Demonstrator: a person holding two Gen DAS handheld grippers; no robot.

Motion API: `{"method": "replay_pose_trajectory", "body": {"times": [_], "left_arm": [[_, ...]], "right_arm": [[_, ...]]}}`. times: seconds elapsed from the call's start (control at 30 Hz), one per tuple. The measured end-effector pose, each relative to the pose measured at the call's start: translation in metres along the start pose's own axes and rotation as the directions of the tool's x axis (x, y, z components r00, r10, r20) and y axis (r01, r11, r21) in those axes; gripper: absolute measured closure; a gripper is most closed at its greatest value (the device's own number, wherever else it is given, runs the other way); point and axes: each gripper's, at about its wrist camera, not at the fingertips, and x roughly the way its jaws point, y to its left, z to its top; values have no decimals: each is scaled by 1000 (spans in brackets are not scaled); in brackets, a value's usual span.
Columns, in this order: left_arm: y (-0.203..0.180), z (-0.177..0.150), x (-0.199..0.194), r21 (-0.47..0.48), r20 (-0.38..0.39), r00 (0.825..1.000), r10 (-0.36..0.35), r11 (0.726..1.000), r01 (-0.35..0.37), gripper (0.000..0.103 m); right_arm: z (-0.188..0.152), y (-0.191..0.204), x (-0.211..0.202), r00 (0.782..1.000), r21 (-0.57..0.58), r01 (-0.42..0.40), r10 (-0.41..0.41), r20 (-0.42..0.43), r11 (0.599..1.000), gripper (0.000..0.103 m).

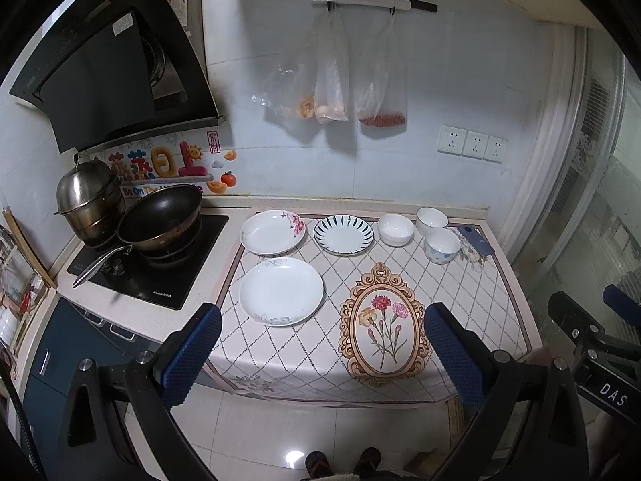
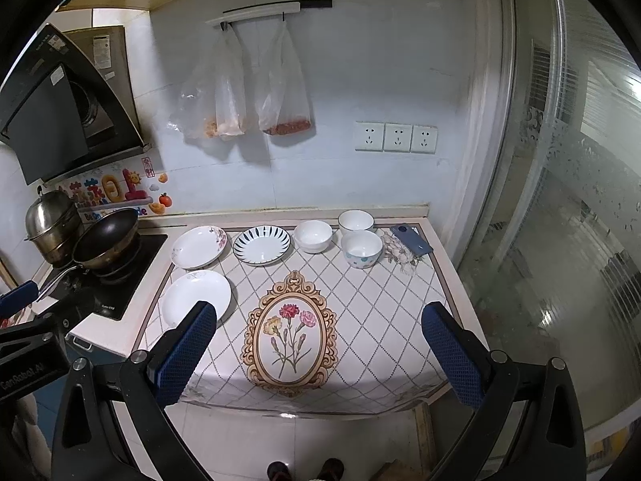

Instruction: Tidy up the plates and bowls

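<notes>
Three plates lie on the patterned counter mat: a plain white plate (image 1: 281, 291) (image 2: 196, 297) at the front left, a pink-flowered plate (image 1: 272, 231) (image 2: 199, 247) behind it, and a blue-striped plate (image 1: 343, 234) (image 2: 261, 244). To their right stand a white bowl (image 1: 396, 229) (image 2: 313, 235), a second white bowl (image 1: 432, 218) (image 2: 355, 221) and a dotted bowl (image 1: 442, 245) (image 2: 361, 248). My left gripper (image 1: 322, 354) and right gripper (image 2: 318, 354) are both open and empty, held in front of the counter's front edge, away from the dishes.
A stove with a black wok (image 1: 160, 216) and a steel pot (image 1: 89, 196) stands at the left. A blue phone (image 1: 475, 239) lies at the mat's back right. Plastic bags (image 1: 332, 80) hang on the wall. A glass door (image 2: 581, 200) is on the right.
</notes>
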Motion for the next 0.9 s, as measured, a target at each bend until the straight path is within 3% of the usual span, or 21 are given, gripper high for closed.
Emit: {"method": "replay_pose_trajectory", "body": {"times": [0.9], "left_arm": [[9,-2,10,-17,-27,1000,1,1000,-1,0]], "right_arm": [[-5,1,11,1000,-7,-5,5,-28,1000,0]]}}
